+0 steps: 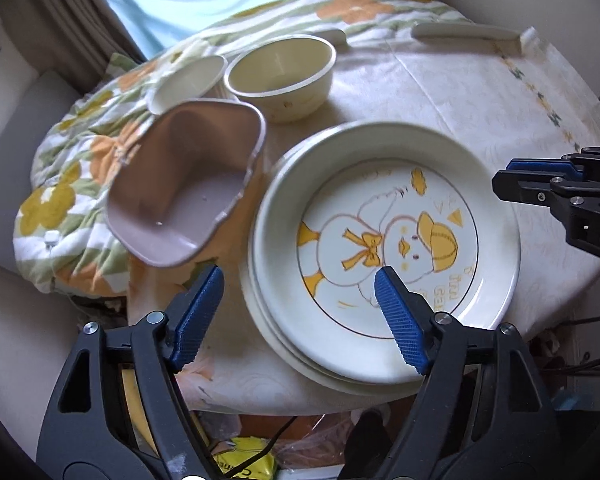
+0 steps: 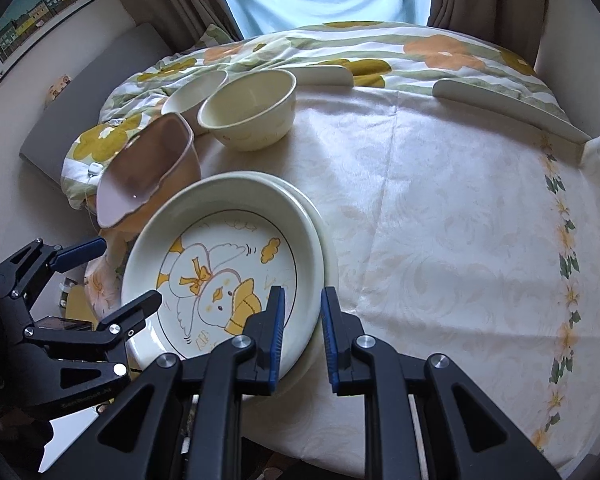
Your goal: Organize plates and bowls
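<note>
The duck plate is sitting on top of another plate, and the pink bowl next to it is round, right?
Not quite. The pink bowl is squarish with rounded corners, not round; the left wrist view shows it. The duck plate does sit on another plate.

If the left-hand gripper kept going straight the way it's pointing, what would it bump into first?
Probably the duck plate: the left gripper, jaws open, straddles its near rim, one fingertip already over it. Depth is hard to judge.

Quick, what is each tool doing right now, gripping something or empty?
Left tool: open, empty, over the duck plate's rim.
Right tool: closed on the duck plate's rim.
</note>
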{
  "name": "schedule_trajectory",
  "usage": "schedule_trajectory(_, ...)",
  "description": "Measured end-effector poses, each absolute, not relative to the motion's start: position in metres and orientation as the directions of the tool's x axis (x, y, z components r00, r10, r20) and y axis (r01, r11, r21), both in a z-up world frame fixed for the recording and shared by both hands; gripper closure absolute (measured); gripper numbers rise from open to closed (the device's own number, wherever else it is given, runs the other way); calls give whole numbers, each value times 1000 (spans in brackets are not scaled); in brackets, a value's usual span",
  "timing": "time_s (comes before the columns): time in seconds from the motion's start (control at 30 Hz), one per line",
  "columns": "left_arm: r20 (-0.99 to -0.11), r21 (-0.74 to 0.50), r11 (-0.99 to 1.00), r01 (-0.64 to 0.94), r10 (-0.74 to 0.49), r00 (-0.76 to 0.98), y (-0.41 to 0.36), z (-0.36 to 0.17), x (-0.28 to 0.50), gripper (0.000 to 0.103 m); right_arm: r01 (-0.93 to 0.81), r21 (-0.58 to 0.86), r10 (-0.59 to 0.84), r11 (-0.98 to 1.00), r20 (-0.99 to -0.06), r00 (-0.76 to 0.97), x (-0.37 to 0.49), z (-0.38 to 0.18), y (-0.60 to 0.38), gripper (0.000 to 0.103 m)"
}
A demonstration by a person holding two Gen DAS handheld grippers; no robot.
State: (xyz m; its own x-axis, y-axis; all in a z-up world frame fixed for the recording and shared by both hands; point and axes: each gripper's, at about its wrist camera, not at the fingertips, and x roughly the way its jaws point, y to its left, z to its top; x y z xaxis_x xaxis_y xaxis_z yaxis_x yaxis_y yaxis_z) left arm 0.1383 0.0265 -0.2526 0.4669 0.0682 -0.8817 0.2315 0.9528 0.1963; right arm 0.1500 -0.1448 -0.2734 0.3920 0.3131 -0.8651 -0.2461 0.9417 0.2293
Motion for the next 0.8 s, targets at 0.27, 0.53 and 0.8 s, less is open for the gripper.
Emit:
schedule_trajectory(0.27, -838, 70, 996, -54, 88, 538, 69, -188, 147, 21, -432, 300, 473, 851, -795, 380, 193, -214, -144, 76)
schedule_trajectory(0.53, -839, -121, 910, -396, 119, 530, 137, -193, 153, 0, -552, 365, 537, 750, -823, 185, 253, -222, -92, 11)
schedule_trajectory(0.8, -879, -224, 851, -476, 34, 476, 173, -248, 169, 1, -540, 443, 549, 716, -835, 43, 284, -277, -32, 16)
